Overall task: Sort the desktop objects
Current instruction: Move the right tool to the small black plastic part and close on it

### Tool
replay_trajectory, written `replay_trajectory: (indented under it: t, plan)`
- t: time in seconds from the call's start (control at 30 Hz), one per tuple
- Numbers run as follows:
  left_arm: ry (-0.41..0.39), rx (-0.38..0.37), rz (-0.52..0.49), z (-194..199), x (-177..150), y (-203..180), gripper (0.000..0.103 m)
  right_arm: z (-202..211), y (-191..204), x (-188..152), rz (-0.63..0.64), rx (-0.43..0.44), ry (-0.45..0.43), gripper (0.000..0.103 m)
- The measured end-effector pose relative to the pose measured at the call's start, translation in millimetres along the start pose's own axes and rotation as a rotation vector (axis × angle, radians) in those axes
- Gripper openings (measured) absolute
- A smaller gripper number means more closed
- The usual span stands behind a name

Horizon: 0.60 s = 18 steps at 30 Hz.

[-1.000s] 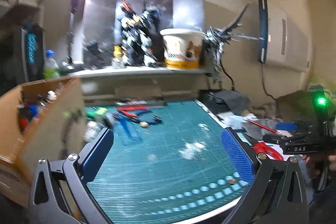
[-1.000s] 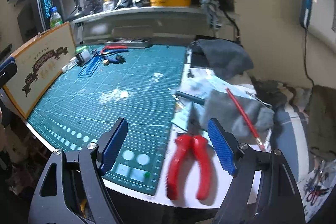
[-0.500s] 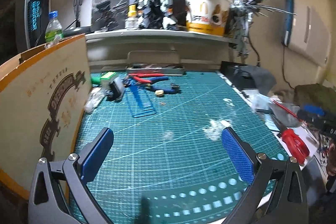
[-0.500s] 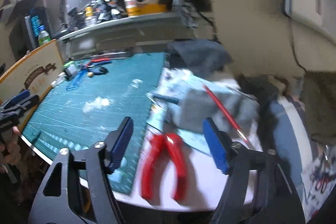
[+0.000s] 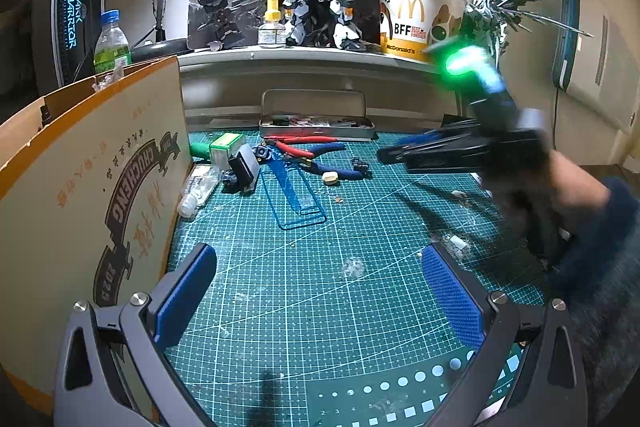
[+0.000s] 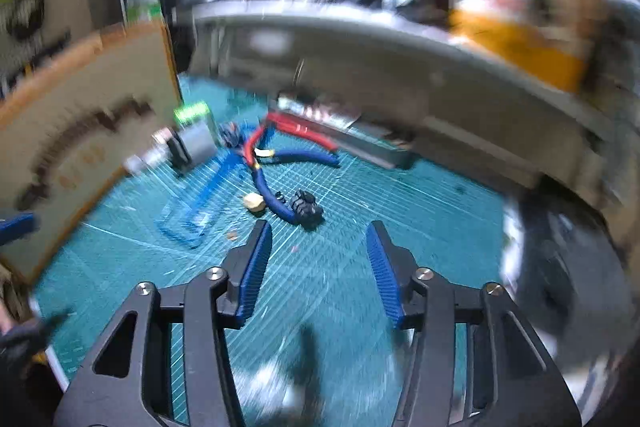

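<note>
Over the green cutting mat [image 5: 320, 307] my left gripper [image 5: 320, 291] hangs open and empty. At the mat's far side lie red-handled nippers [image 5: 304, 143], blue-handled pliers [image 5: 332, 171], a clear blue frame [image 5: 296, 195], a beige bit [image 5: 330, 178] and a small black part [image 5: 360, 165]. My right gripper [image 5: 400, 155] reaches in from the right, blurred. In the blurred right wrist view the right gripper [image 6: 318, 259] is closing with nothing between its pads. The black part [image 6: 306, 209], the beige bit [image 6: 254, 202] and the blue-handled pliers [image 6: 304, 157] lie just beyond its tips.
A tall cardboard box [image 5: 80, 187] walls the mat's left side. A green-topped box [image 5: 226, 147] and a grey block [image 5: 246, 167] sit near it. An open tin [image 5: 316, 123] stands at the back under a shelf [image 5: 300, 57] with model figures and a paper bucket [image 5: 416, 19].
The right gripper swung left from the red pliers at the table's right edge to the mat's far tools, and its jaws narrowed. The left gripper turned left, closer to the cardboard box.
</note>
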State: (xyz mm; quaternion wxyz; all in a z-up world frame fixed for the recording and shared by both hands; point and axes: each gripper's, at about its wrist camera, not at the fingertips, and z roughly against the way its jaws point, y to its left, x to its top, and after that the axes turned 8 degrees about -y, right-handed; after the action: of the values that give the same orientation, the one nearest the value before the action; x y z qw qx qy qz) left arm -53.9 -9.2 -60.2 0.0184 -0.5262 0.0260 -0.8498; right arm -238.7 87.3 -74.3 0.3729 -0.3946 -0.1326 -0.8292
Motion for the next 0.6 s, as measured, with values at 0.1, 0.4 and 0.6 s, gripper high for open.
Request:
replay_trajectory:
  t: [0.1, 0.4, 0.6]
  plan:
    - [0.018, -0.013, 0.004, -0.7, 0.5, 1.6, 0.103, -43.3, -0.5, 4.9, 0.059, -0.01, 0.097, 0.009]
    - [0.039, -0.059, -0.023, -0.4, -5.2, -7.5, 0.103, -33.5, 18.4, -3.4, 0.136, 0.043, 0.012, 0.028]
    - [0.046, -0.068, -0.026, 2.9, -7.4, -9.9, 0.103, -51.8, 21.0, -1.2, 0.151, 0.052, 0.036, 0.028]
